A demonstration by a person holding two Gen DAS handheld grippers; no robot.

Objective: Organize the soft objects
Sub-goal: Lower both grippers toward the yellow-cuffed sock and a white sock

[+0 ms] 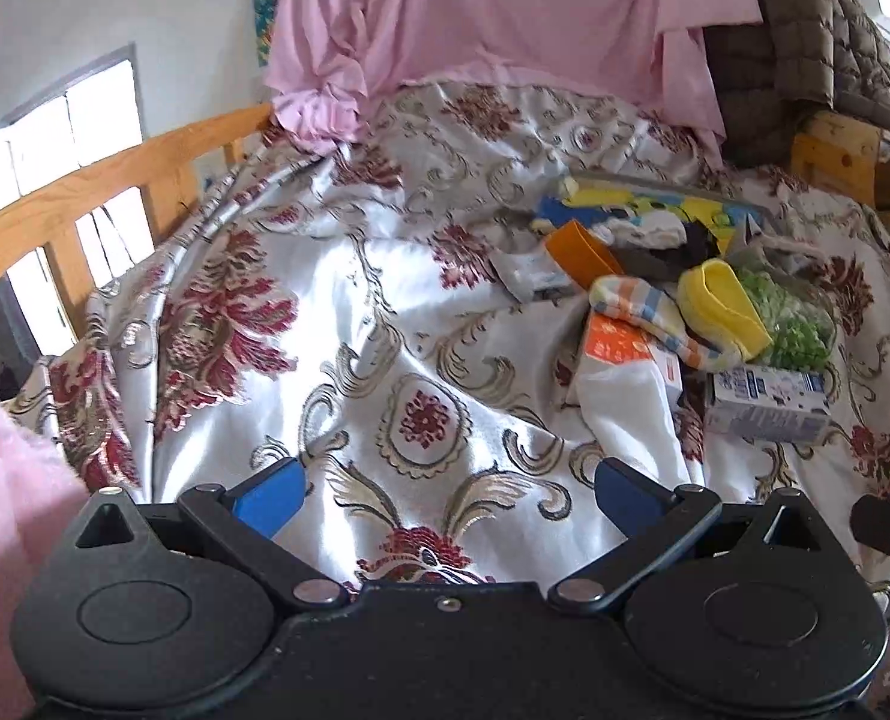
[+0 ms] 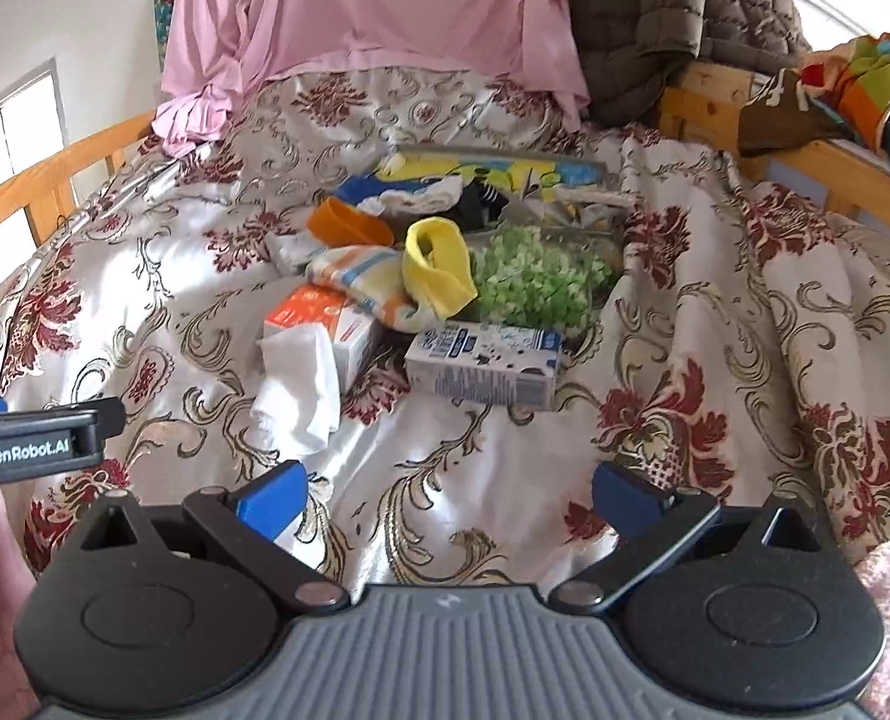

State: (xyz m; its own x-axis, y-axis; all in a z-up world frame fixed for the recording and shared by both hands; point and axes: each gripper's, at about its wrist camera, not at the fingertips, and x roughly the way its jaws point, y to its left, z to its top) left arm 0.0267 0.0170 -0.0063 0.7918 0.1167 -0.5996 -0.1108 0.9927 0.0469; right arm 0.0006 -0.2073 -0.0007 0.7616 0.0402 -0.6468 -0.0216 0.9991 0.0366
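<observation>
The right tool (image 2: pixel 448 501) hangs over the bed cover (image 2: pixel 715 312) with its blue fingers (image 2: pixel 270 504) spread wide and nothing between them. The left tool (image 1: pixel 448 501) is spread wide too, and empty.

Just ahead lies a white sock (image 2: pixel 300 390), draped partly over an orange and white box (image 2: pixel 324 324). Behind it sit a striped sock (image 2: pixel 363 282), a yellow sock (image 2: pixel 435 267), a blue and white carton (image 2: pixel 484 369) and a green bag (image 2: pixel 535 282), all in one messy pile.

The white sock looks like the easiest first pick. To do it well, the right tool should come down on the sock's loose end, away from the box, and pinch only cloth.
</observation>
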